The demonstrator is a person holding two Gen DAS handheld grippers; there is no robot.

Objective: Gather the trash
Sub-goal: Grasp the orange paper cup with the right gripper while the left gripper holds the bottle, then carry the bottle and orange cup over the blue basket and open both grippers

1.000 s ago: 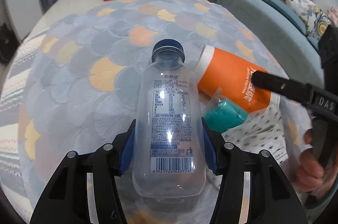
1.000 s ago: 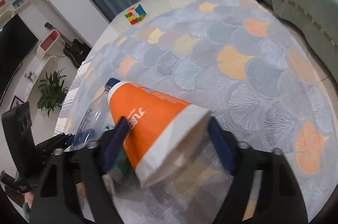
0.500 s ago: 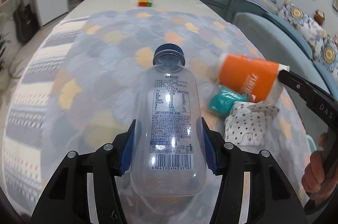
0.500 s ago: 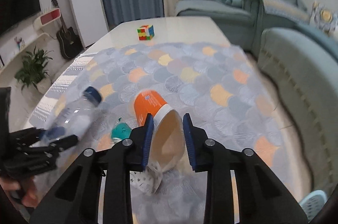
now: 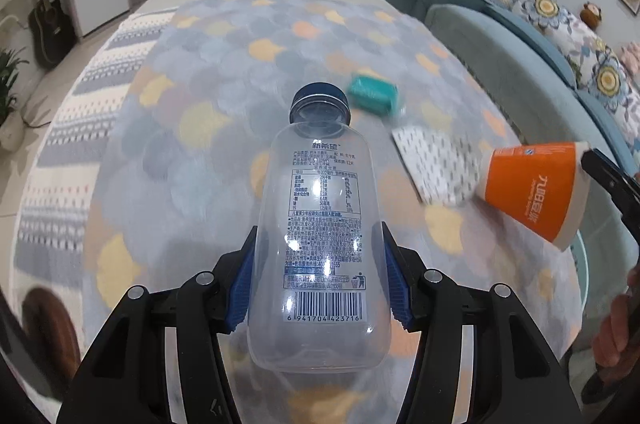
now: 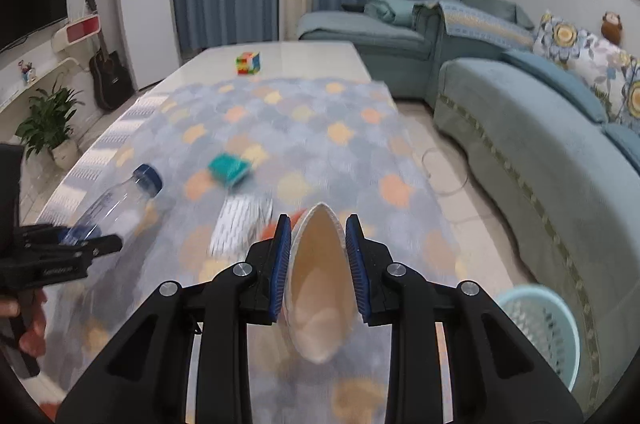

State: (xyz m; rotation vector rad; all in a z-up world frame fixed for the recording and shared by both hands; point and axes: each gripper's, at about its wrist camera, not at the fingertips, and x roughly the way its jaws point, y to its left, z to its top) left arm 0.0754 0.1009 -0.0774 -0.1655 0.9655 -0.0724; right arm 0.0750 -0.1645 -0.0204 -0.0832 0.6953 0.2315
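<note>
A clear plastic bottle (image 5: 316, 224) with a dark blue cap sits between the blue pads of my left gripper (image 5: 318, 264), which is shut on its lower body and holds it above the table. My right gripper (image 6: 317, 244) is shut on an orange paper cup (image 6: 316, 296), squeezed flat, mouth towards the camera. In the left wrist view the cup (image 5: 536, 188) hangs in the air at the right. A teal packet (image 5: 372, 94) and a polka-dotted paper (image 5: 436, 164) lie on the patterned tablecloth (image 5: 200, 72).
A light blue basket (image 6: 540, 328) stands on the floor at the lower right, beside the table's edge. A colour cube (image 6: 248, 63) sits at the table's far end. A teal sofa (image 6: 540, 144) runs along the right. A person's hand (image 6: 28, 328) holds the left gripper.
My right gripper has closed on the orange cup, flattened it and lifted it off the table. Both grippers have pulled back and up; the teal packet and dotted paper stay on the cloth.
</note>
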